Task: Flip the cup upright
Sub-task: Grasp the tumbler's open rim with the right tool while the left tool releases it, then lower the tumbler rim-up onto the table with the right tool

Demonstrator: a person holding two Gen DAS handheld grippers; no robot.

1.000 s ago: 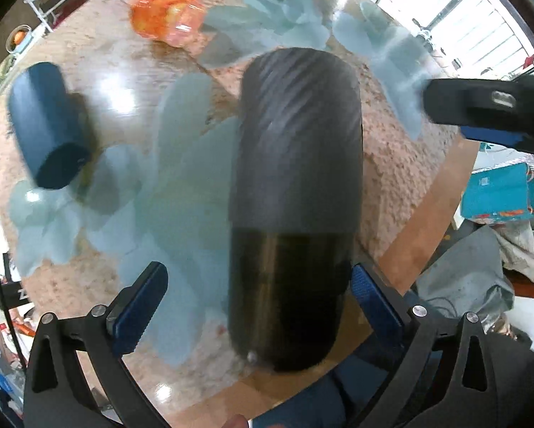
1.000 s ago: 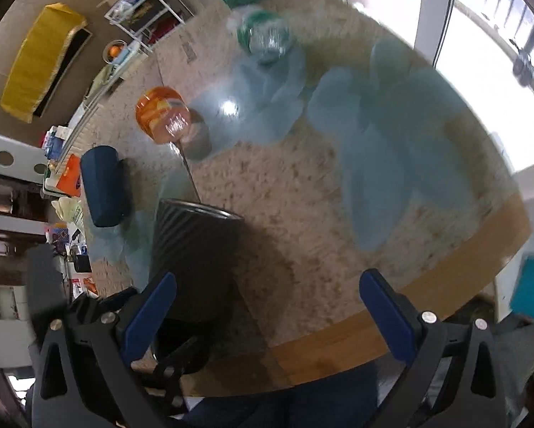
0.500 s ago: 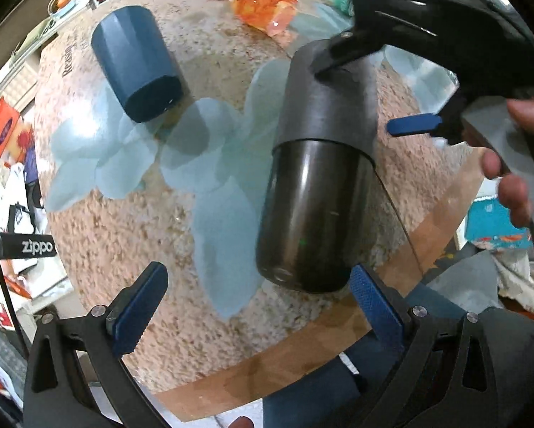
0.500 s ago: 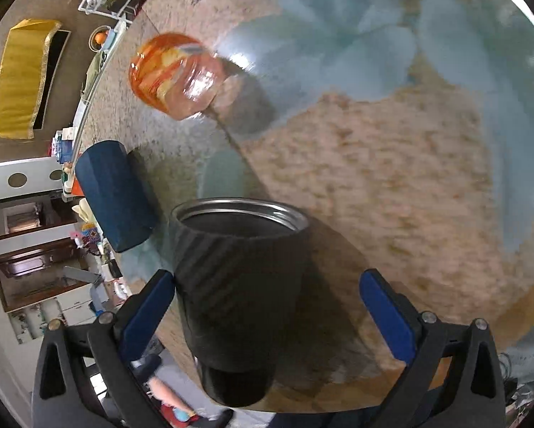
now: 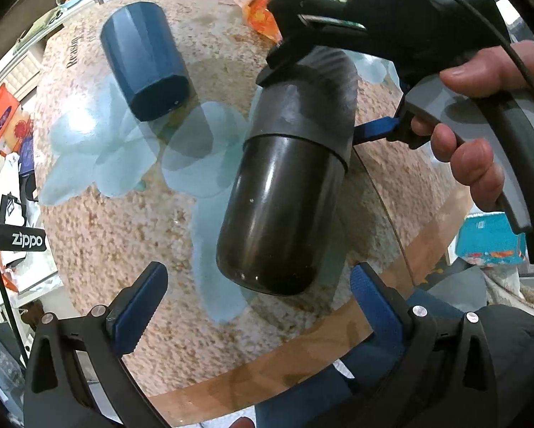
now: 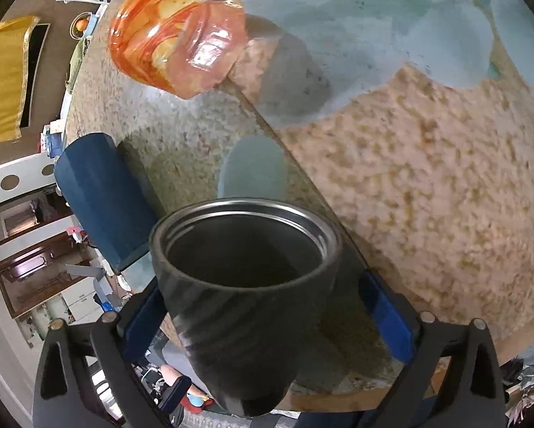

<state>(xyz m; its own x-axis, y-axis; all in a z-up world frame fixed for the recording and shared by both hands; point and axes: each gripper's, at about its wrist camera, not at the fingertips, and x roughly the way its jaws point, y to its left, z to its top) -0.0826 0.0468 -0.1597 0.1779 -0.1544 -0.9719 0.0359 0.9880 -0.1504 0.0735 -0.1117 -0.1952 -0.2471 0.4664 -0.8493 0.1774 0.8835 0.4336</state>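
Note:
A black tumbler (image 5: 288,178) with a ribbed upper sleeve and glossy base lies tilted above the table, base toward my left gripper. My right gripper (image 6: 263,306) straddles its ribbed part (image 6: 242,321); the left pad touches the cup, the right pad stands slightly off. The steel-rimmed mouth (image 6: 245,235) faces forward. In the left wrist view the right gripper's body (image 5: 391,18) covers the cup's top end. My left gripper (image 5: 256,303) is open and empty, just below the base.
A dark blue cup (image 5: 145,60) lies on its side at the far left, also showing in the right wrist view (image 6: 102,196). An orange cup (image 6: 177,32) lies beyond. The speckled table (image 5: 106,232) has a wooden front edge (image 5: 302,374).
The right gripper moved in around the black tumbler and narrowed on it. The left gripper drew back from the tumbler. The tumbler's mouth now faces the right wrist camera closely.

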